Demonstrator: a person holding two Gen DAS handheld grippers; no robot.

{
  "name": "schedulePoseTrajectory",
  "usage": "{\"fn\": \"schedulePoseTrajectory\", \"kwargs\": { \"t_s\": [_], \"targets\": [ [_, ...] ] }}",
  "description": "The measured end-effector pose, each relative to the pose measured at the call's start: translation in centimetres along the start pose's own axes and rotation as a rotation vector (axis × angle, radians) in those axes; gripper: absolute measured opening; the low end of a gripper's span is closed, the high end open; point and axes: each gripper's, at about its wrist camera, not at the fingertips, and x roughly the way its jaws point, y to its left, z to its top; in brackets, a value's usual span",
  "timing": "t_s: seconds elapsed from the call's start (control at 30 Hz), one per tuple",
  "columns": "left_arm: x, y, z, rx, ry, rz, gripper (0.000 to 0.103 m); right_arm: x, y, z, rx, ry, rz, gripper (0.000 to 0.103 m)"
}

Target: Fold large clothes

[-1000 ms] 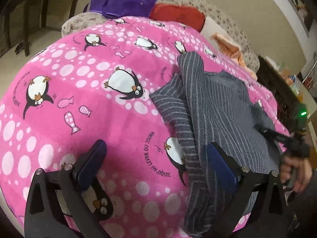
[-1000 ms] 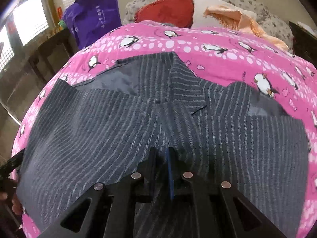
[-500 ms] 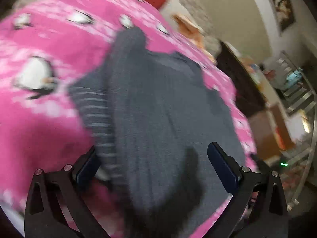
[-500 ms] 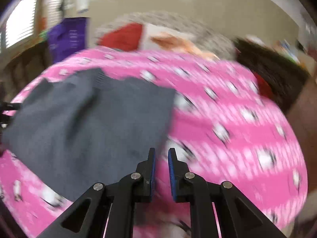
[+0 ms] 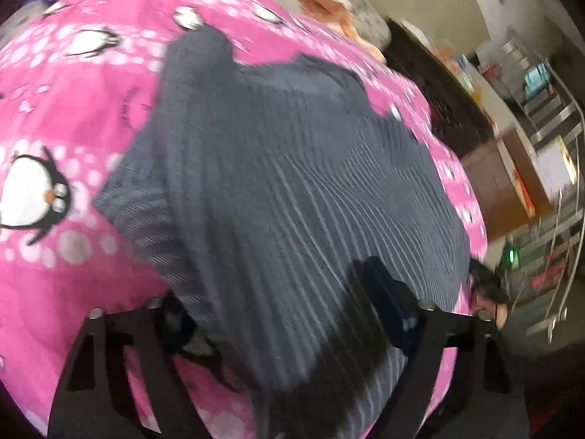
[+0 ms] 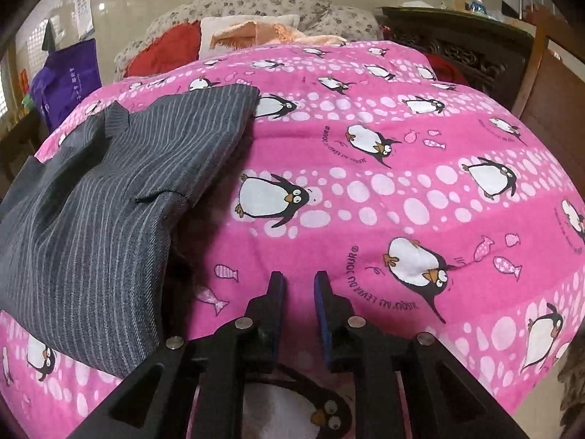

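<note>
A dark grey pinstriped garment [image 5: 292,183] lies folded on a pink penguin blanket [image 5: 73,109]. My left gripper [image 5: 281,314] straddles its near edge. The jaws are closing with the cloth between them. The left finger is partly hidden under the fabric and the right finger [image 5: 387,307] rests on top; no firm pinch shows. In the right wrist view the garment [image 6: 91,201] lies at the left. My right gripper [image 6: 298,285] hovers to its right over the bare blanket [image 6: 278,153]. Its jaws are opening, a narrow gap with nothing in it.
At the bed's far end lie a red cushion [image 6: 164,51], an orange fringed cloth [image 6: 256,33] and a floral quilt [image 6: 274,3]. A purple bag [image 6: 69,80] stands back left. A dark carved cabinet [image 6: 457,47] and wooden chair [image 6: 548,84] flank the right side.
My right gripper let go of the garment and swung right, over bare blanket, its jaws parting slightly. My left gripper turned right over the garment's edge and its jaws narrowed.
</note>
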Motion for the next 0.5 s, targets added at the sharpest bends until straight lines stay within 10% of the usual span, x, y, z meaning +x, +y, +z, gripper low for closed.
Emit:
{"fn": "schedulePoseTrajectory", "kwargs": {
  "t_s": [0.5],
  "targets": [
    [0.9,-0.5,-0.6,0.049,-0.047,0.111,0.078,0.0,0.0,-0.3,0.002,-0.007,0.009,0.017]
  ]
}}
